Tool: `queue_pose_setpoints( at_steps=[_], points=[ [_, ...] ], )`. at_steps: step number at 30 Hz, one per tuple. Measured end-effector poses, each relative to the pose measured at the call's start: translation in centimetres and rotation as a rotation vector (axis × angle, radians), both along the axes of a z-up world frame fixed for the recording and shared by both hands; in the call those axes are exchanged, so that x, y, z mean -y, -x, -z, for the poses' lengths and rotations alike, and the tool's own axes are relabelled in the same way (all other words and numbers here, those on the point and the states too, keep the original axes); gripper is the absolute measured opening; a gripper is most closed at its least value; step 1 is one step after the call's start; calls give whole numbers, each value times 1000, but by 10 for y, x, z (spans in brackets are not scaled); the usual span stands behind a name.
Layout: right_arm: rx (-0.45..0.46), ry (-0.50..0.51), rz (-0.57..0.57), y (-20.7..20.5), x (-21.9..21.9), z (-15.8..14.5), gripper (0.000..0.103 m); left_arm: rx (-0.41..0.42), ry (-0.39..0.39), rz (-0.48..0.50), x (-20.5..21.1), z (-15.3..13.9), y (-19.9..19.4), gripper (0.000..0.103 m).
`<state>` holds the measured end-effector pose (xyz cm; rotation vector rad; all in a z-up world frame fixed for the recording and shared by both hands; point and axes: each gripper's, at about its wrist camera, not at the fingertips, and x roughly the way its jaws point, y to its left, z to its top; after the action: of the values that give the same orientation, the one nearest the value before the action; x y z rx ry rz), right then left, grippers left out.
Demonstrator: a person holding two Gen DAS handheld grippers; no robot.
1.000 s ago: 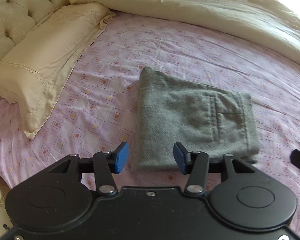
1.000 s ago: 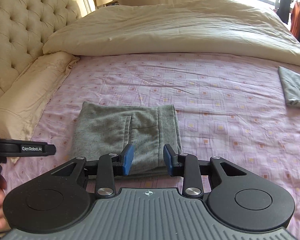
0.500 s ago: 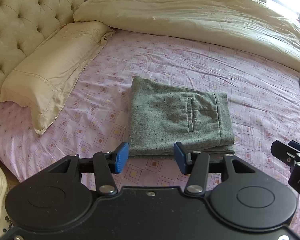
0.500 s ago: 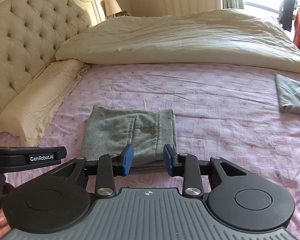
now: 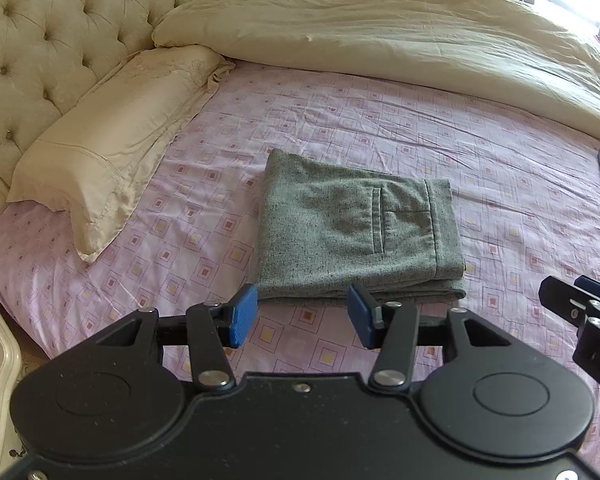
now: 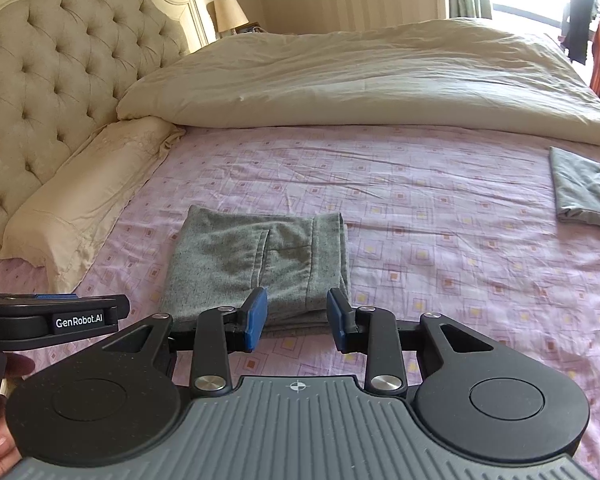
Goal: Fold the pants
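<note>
The grey pants [image 5: 356, 232] lie folded into a compact rectangle on the pink patterned bedsheet [image 5: 500, 168], back pocket facing up. They also show in the right wrist view [image 6: 256, 264]. My left gripper [image 5: 302, 316] is open and empty, held just short of the pants' near edge. My right gripper [image 6: 296, 318] is open and empty, near the pants' near right corner. The right gripper's tip shows at the right edge of the left wrist view [image 5: 580, 304]. The left gripper's body shows at the left of the right wrist view [image 6: 52, 318].
A cream pillow [image 5: 112, 136] lies left by the tufted headboard [image 5: 48, 40]. A cream duvet [image 5: 400, 44] is bunched along the far side. Another folded grey garment [image 6: 584, 192] lies on the sheet at the right. A lamp [image 6: 229, 12] stands behind.
Both grippers have pulled back and up from the folded pants, which now look smaller and farther off. Both grippers stay open. The pants have not moved.
</note>
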<state>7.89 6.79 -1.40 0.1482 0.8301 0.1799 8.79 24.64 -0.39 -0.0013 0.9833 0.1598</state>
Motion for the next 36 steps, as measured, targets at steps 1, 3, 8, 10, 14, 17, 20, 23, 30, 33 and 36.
queue_pose_setpoints(
  at_steps=[1, 3, 8, 10, 14, 17, 20, 23, 30, 33, 36],
  points=[
    [-1, -1, -1, 0, 0, 0, 32, 1, -2, -2, 0, 0, 1, 57],
    [-5, -3, -4, 1, 0, 1, 32, 1, -5, -3, 0, 0, 1, 57],
    [-10, -5, -9, 2, -2, 2, 32, -4, -1, -12, 0, 0, 2, 57],
    [-11, -5, -13, 2, -2, 1, 32, -4, -1, -11, 0, 0, 2, 57],
    [-11, -6, -16, 1, -4, 1, 32, -3, -5, -8, 0, 0, 2, 57],
    [-11, -8, -16, 2, -4, 1, 32, -5, -3, -7, 0, 0, 2, 57],
    [-12, -11, -17, 2, -4, 1, 32, -6, -5, -7, 0, 0, 2, 57],
    [-14, -16, -16, 2, -4, 2, 32, -7, -6, -8, 1, 0, 2, 57],
    [-11, -24, -16, 3, -2, 2, 32, -9, -8, -7, 2, 1, 2, 57],
    [-11, -27, -15, 3, -2, 2, 32, -8, -10, -7, 2, 1, 2, 57],
    [-8, -31, -16, 4, -2, 2, 32, -5, -15, 3, 3, 1, 3, 57]
  ],
)
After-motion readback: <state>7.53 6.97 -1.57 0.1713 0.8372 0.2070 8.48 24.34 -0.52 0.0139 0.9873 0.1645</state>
